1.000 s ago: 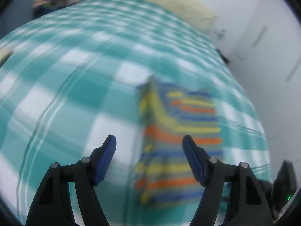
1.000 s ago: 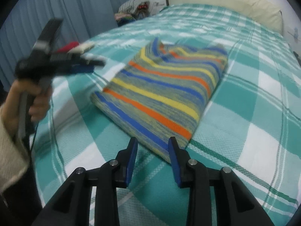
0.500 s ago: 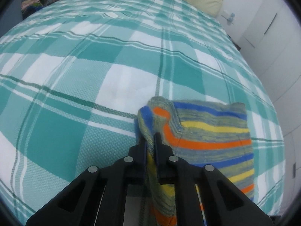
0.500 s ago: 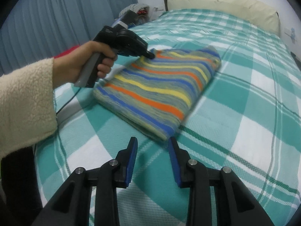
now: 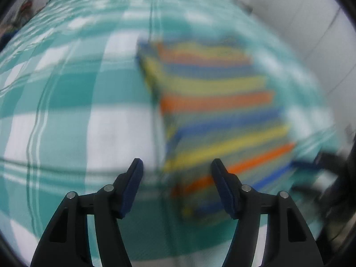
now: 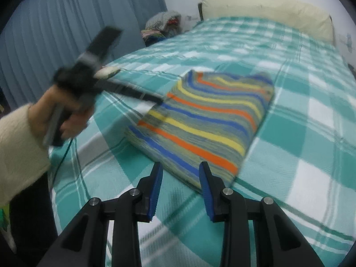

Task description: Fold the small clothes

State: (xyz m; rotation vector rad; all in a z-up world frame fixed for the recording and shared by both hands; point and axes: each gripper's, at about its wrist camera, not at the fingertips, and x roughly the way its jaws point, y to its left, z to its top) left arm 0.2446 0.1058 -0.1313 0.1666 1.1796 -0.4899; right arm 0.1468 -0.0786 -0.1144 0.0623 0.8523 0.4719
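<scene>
The bed (image 6: 307,120) is covered by a teal and white checked sheet that fills most of both views. A blue-grey pleated curtain (image 6: 66,33) is hung along the left side of the room in the right wrist view, and a white wall is seen behind the headboard. A long cream pillow (image 6: 267,15) is laid across the head of the bed. A heap of mixed clothes (image 6: 164,24) is piled beside the bed's far left corner, near the curtain. No writing, brand or label can be read anywhere; the left wrist view is heavily blurred.

The folded striped garment (image 6: 207,120), banded in blue, orange, yellow and grey-green, is laid flat on the sheet near the middle of the bed, its near corner just ahead of the right claw.

The left claw (image 5: 175,166) is held by a hand (image 6: 64,115) in a cream fleece sleeve, above the garment's left edge. Its jaws are opening and nothing is gripped between them; the garment lies below, apart from the pads.

The right claw (image 6: 180,169) is held partly spread over the sheet, released, with nothing between its blue pads.
</scene>
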